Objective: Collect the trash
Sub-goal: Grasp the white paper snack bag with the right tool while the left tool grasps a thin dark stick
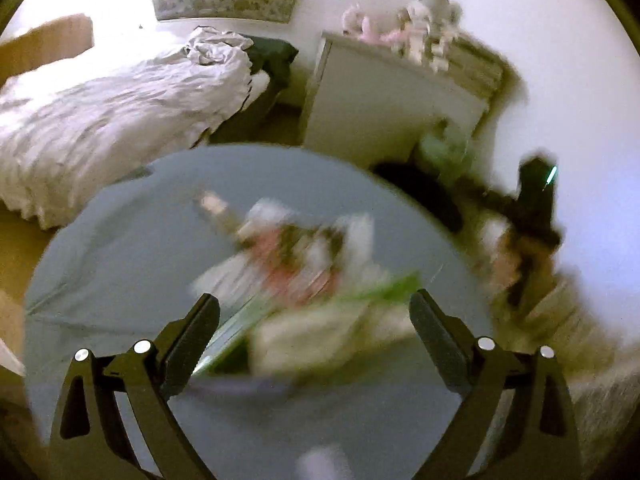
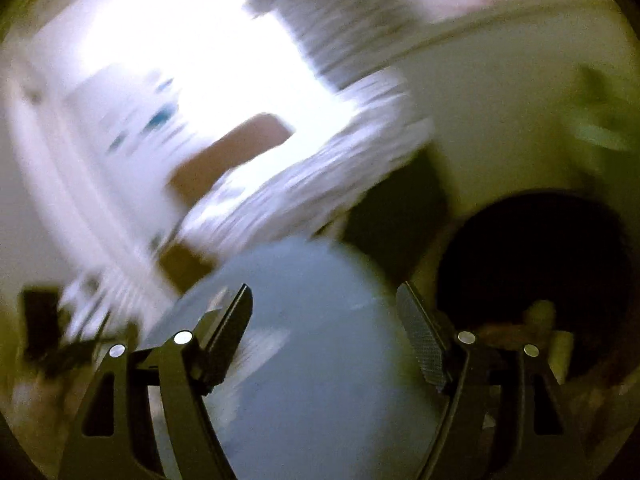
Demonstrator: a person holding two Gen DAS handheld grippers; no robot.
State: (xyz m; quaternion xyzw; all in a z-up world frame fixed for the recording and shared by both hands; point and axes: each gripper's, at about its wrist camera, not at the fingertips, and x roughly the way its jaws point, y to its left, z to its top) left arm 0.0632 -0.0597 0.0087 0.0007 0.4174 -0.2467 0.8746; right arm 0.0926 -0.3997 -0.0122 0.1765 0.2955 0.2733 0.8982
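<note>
1. Here the trash pile (image 1: 304,276), a blurred heap of white, pink and green wrappers, lies on the round grey table (image 1: 120,248), straight ahead of the left gripper (image 1: 316,320) and partly between its fingers.
2. A green-edged flat piece (image 1: 320,300) seems to run slantwise from lower left to upper right across the gap, though motion blur makes its shape uncertain.
3. The left gripper's jaws are spread wide, gripping nothing, angled down over the table.
4. The right gripper (image 2: 324,320) is also released and empty, over the table's edge, with a dark round bin (image 2: 532,264) just to its right.
5. The left gripper is nearer the trash, so it likely takes the pickup.
</note>
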